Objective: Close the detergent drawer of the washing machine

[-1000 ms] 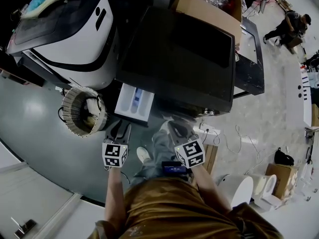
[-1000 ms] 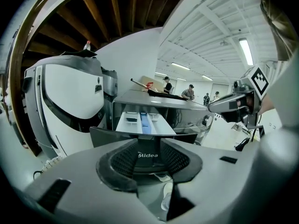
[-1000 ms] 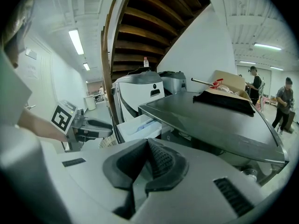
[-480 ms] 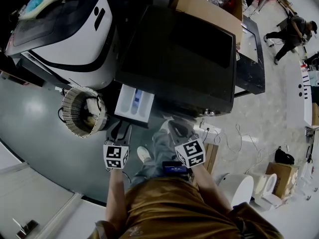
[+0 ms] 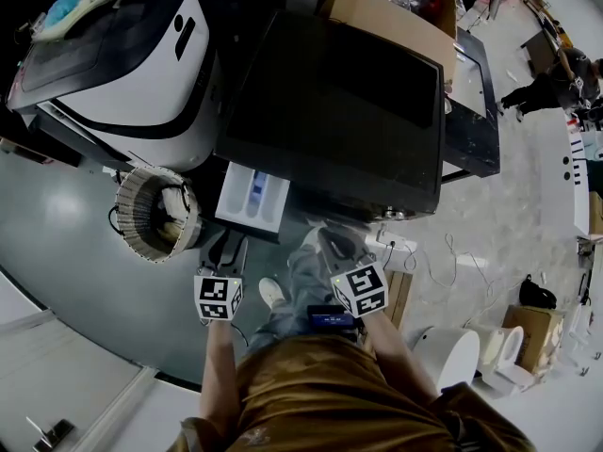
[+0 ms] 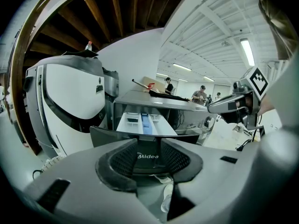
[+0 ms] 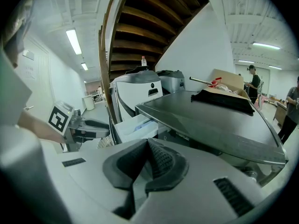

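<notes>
Opening to their widest in the past moment, the jaws of the left gripper [image 5: 229,245] stand just below the detergent drawer [image 5: 252,196], while both hands have kept their place at lower centre of the head view and a bystander [image 5: 554,75] has shifted along the upper right edge. The drawer is pulled out of the front of the dark washing machine [image 5: 339,111], its white compartments exposed, and the left gripper is lined up with its front, apparently ready to push it home. The right gripper [image 5: 332,243] waits to the right, clear of the drawer. Around them lie a glossy grey floor [image 5: 75,252], a white machine [image 5: 122,64] at upper left, a woven basket [image 5: 155,210] left of the drawer, a cardboard box [image 5: 396,17] at the top and cables [image 5: 443,252] at right. From the left gripper view, the jaws are spread with nothing pinched. The drawer's dark branded front shows through their gap, with the white tray running back behind it. From the right gripper view, the jaws are pressed together and empty, with the drawer jutting out at left centre under a wooden staircase [image 7: 154,17] and strip lights [image 7: 73,41].
</notes>
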A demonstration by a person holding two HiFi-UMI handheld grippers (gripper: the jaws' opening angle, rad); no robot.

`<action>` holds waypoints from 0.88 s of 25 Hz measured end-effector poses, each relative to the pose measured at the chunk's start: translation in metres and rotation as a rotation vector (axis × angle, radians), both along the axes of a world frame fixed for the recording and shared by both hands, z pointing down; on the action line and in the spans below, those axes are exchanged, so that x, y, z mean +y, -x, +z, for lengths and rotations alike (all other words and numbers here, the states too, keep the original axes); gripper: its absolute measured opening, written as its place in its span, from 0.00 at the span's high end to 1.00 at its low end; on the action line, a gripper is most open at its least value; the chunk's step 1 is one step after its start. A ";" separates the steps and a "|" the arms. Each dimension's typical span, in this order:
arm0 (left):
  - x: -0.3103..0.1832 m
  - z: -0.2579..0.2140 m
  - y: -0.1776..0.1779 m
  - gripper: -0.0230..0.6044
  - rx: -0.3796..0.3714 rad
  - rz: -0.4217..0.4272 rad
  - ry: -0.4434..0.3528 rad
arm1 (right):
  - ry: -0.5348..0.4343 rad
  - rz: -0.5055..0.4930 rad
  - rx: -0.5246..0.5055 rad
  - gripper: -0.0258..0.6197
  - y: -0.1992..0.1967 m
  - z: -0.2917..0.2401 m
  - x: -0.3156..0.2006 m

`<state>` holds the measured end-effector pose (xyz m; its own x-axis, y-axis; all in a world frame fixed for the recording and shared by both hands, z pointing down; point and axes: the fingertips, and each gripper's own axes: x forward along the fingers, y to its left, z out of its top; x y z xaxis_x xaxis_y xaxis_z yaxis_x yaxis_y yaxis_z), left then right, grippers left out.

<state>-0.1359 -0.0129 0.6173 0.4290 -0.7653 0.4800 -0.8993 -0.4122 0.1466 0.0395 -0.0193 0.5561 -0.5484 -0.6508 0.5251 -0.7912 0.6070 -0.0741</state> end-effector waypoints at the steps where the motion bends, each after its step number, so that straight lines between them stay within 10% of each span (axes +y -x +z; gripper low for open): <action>1: -0.001 0.000 0.000 0.72 0.000 0.001 0.000 | -0.001 0.001 0.000 0.94 0.000 0.000 0.000; 22: -0.016 -0.001 -0.003 0.72 0.002 -0.002 -0.001 | -0.003 0.034 -0.001 0.94 -0.013 -0.001 -0.006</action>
